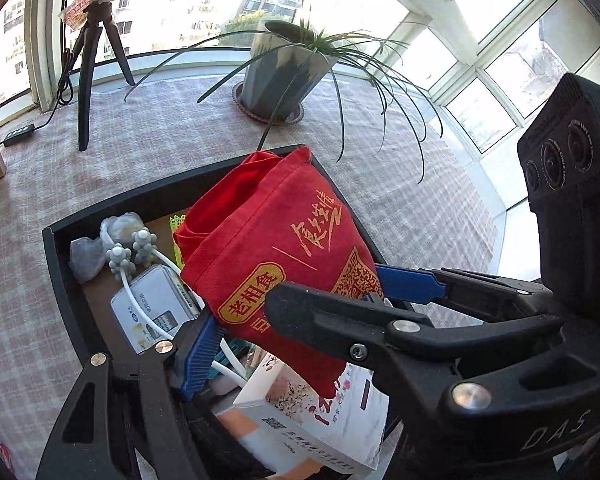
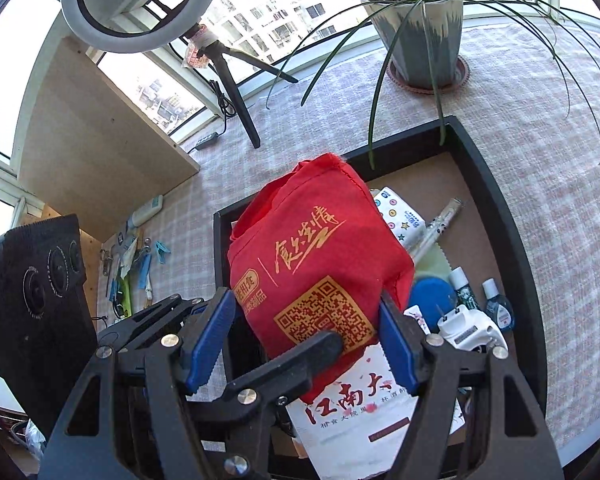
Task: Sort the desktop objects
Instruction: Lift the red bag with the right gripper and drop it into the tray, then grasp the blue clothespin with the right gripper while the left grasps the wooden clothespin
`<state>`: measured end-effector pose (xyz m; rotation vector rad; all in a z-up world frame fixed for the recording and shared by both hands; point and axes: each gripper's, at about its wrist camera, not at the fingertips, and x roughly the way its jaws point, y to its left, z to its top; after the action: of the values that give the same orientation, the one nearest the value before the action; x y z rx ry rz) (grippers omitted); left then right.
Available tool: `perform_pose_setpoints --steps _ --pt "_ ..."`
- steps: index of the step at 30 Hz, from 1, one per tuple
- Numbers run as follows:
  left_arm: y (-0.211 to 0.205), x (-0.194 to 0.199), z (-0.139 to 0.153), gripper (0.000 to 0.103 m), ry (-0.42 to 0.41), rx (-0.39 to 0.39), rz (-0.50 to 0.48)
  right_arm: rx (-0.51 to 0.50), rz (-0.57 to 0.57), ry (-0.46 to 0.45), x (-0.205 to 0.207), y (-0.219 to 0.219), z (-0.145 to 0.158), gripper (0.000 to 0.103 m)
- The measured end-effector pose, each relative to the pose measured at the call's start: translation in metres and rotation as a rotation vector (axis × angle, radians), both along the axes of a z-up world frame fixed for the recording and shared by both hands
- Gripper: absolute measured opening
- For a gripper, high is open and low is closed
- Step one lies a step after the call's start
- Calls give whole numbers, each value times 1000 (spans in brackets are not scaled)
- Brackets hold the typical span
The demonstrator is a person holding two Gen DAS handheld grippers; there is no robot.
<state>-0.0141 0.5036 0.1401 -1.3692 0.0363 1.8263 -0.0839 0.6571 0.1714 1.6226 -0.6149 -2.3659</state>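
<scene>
A stuffed red cloth bag [image 1: 272,236] [image 2: 320,256] with gold lettering and a QR code hangs tilted over a black tray [image 1: 60,264] [image 2: 496,216]. My right gripper [image 2: 302,344] has its blue pads pressed on both sides of the bag's QR end. The left wrist view shows it [image 1: 332,288] reaching in from the right. My left gripper [image 1: 300,336] grips the bag's lower edge; its right finger is hidden. In the right wrist view the left gripper's black finger [image 2: 300,356] crosses the bag's bottom. A white box [image 1: 312,420] [image 2: 360,412] sits under the bag.
The tray holds a grey device [image 1: 152,308] with a white cable, a blue disc [image 2: 430,292] and small bottles [image 2: 498,312]. A potted plant [image 1: 288,68] [image 2: 420,40] and a ring-light tripod [image 1: 96,60] [image 2: 236,92] stand behind. Pegs and tools [image 2: 140,256] lie left.
</scene>
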Motion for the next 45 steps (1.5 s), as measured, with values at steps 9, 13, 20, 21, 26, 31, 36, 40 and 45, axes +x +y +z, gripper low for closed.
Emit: perform_pose_setpoints --steps 9,13,20,21,26,31,36,40,45 --pt "-11 -12 -6 66 12 -63 57 26 -53 10 12 23 7 69" --pt "-26 -16 -6 66 43 -85 89 23 -43 18 13 17 8 69" --pt "-69 -20 -9 66 78 -131 158 47 43 45 10 -21 6 69" --pt "-77 -22 -10 66 84 -142 172 53 62 47 10 -29 6 69" --pt "-125 -34 -20 66 95 -199 265 102 158 57 4 -69 3 69" --pt "-181 -50 -34 68 108 -271 356 125 252 64 -5 -109 1 69" --pt "-237 -62 -51 68 90 -344 434 143 346 62 -15 -149 -4 69" --pt "-279 -68 -64 67 86 -436 507 146 419 51 -25 -183 -9 69" --pt "-323 -75 -79 65 40 -467 562 179 530 59 -43 -235 -13 69"
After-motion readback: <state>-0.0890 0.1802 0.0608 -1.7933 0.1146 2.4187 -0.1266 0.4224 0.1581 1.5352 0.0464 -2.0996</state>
